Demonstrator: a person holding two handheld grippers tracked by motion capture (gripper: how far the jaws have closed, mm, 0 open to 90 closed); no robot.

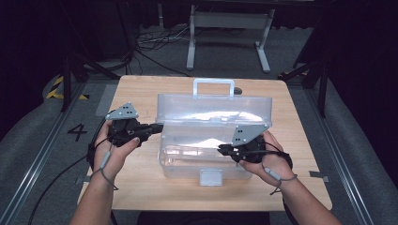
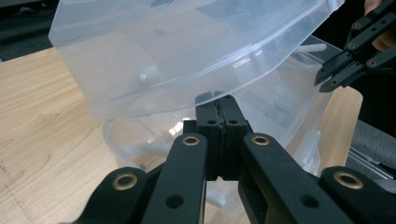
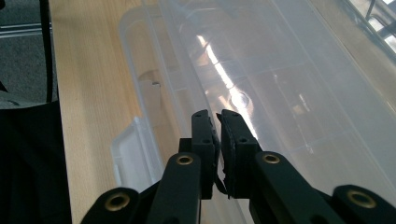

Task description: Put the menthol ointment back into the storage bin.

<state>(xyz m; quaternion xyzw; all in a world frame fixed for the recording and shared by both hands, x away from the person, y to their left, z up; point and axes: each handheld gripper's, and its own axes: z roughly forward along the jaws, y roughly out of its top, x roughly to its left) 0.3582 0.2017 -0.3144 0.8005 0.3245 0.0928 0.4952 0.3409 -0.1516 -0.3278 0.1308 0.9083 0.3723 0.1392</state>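
We see the clear box (image 1: 213,140) mid-bench (image 1: 136,93), long axis left-right, lid (image 1: 213,110) half up; the left claw (image 1: 158,126), closed, pinches the lid's left end, the right claw (image 1: 221,149), near closed, grips the lid's front edge.

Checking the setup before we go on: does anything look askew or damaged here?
Nothing looks damaged. The clear plastic box sits square on the table, its lid part-raised, with the left gripper and right gripper pinching its ends.
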